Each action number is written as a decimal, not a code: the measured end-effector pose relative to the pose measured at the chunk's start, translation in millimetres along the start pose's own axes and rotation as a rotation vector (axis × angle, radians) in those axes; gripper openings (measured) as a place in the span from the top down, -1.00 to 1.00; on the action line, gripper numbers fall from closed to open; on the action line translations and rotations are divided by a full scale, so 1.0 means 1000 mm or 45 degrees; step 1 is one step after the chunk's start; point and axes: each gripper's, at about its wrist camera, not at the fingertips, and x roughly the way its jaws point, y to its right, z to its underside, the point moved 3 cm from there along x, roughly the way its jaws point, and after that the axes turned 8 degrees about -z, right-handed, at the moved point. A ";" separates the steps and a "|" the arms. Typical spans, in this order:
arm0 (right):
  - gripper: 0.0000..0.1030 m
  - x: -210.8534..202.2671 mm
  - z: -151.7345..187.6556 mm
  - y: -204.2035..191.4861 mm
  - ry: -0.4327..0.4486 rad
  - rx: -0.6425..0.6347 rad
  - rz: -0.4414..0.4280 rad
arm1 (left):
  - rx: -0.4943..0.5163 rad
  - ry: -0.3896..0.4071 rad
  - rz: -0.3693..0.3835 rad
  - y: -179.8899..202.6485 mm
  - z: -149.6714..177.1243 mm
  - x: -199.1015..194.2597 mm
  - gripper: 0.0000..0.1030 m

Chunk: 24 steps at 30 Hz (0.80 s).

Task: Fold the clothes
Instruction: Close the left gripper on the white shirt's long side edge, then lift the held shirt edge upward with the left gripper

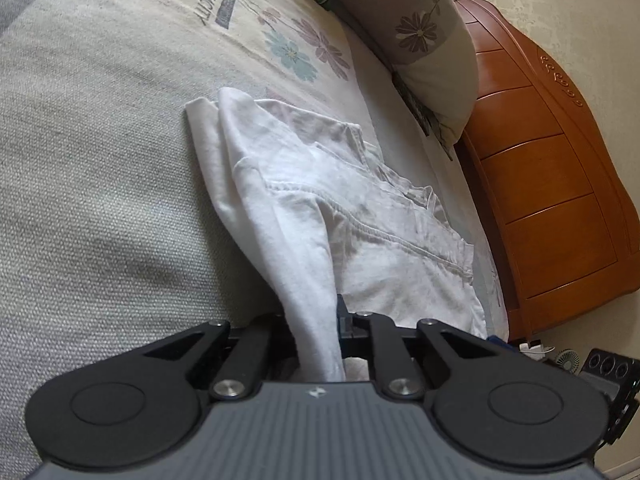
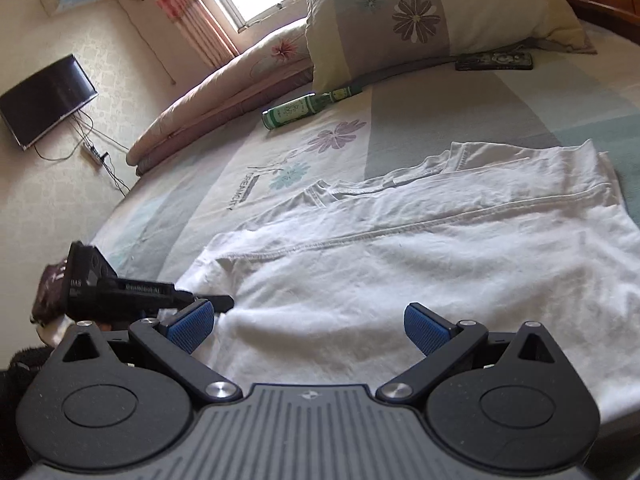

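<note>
White shirt (image 2: 400, 256) spread on a bed (image 1: 100, 160), one edge pinched by the left gripper (image 1: 320, 332).

Left wrist view: jaws closed on a lifted fold of shirt at 6 o'clock; the rest lies flat toward 1 o'clock, near the headboard (image 1: 540, 200) and pillow (image 1: 424, 40). Right wrist view: right gripper (image 2: 308, 326) spread wide with blue pads (image 2: 424, 328) just above the shirt's near edge, holding nothing; left gripper at 9 o'clock; bottle (image 2: 296, 114) at 12 o'clock.
</note>
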 end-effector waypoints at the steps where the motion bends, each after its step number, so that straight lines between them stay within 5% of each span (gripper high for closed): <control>1: -1.00 0.008 -0.004 0.000 0.004 0.017 -0.016 | 0.009 0.007 -0.005 0.001 0.000 0.000 0.76; 8: -1.00 0.058 -0.005 -0.002 -0.006 0.108 -0.034 | 0.071 0.048 -0.029 0.005 0.003 -0.003 0.76; 14: -1.00 0.086 -0.005 0.003 0.003 0.041 0.058 | 0.121 0.077 -0.032 0.008 0.005 -0.004 0.76; 24: -1.00 0.137 -0.054 0.017 0.071 -0.072 0.144 | 0.182 0.089 -0.045 0.012 0.006 -0.005 0.76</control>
